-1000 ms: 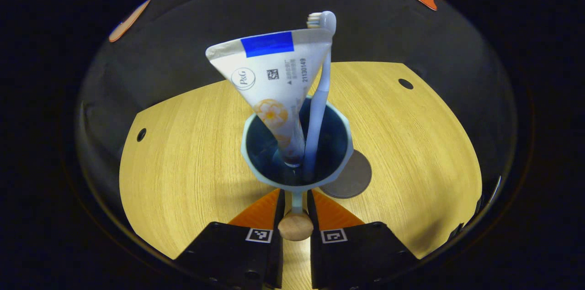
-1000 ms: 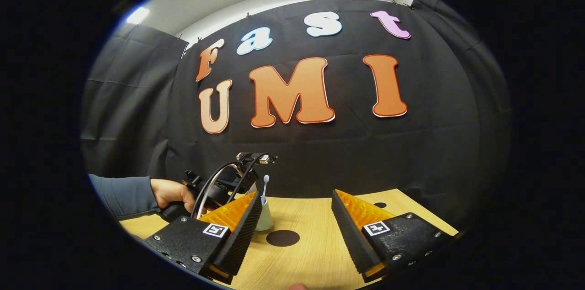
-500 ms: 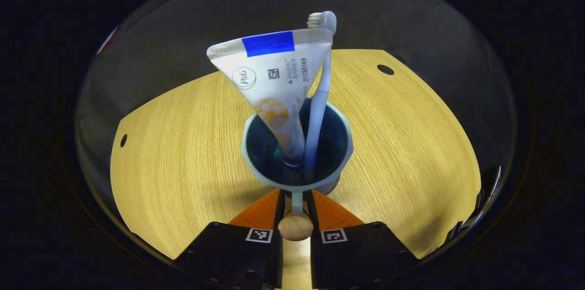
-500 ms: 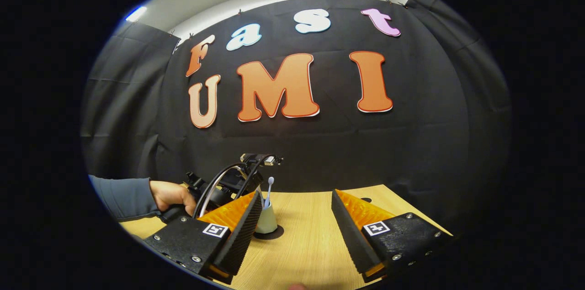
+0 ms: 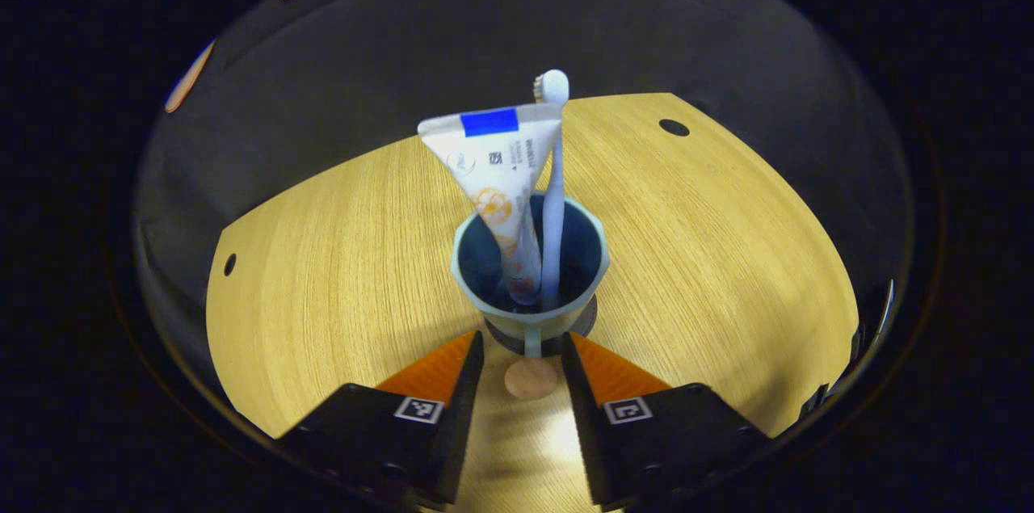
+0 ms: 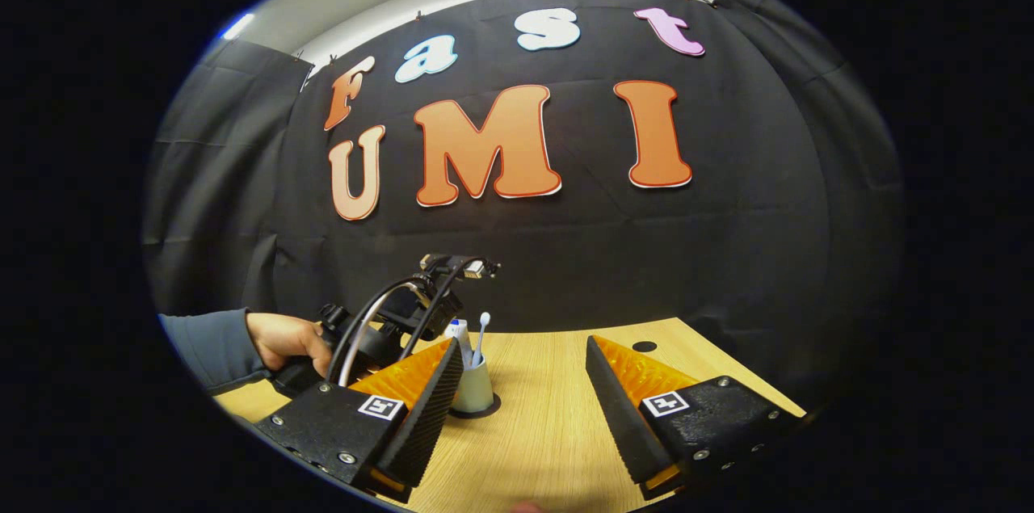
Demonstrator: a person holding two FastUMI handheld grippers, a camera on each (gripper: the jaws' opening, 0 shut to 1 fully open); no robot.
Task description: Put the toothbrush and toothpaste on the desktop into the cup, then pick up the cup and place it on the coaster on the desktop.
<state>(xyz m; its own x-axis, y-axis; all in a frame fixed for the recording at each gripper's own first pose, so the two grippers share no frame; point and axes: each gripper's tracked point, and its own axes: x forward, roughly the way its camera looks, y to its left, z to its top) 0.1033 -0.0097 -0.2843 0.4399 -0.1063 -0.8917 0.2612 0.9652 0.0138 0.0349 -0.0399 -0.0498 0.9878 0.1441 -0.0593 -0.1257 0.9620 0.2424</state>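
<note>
I'm holding the left gripper [image 5: 521, 351] spread just behind the cup [image 5: 529, 267], its handle pointing between my fingers.

Each gripper body is built of black blocks fastened with small screws, and a square black-and-white marker is borne behind each ridged finger. Looped cables are carried on the left gripper [image 6: 428, 335]. A grey-blue sleeve [image 6: 212, 347] is worn

The left tool [image 5: 521, 351] has let go of the cup [image 5: 529, 271] — jaws parted (pulled back) — cup now on the coaster [image 5: 583, 317].
</note>
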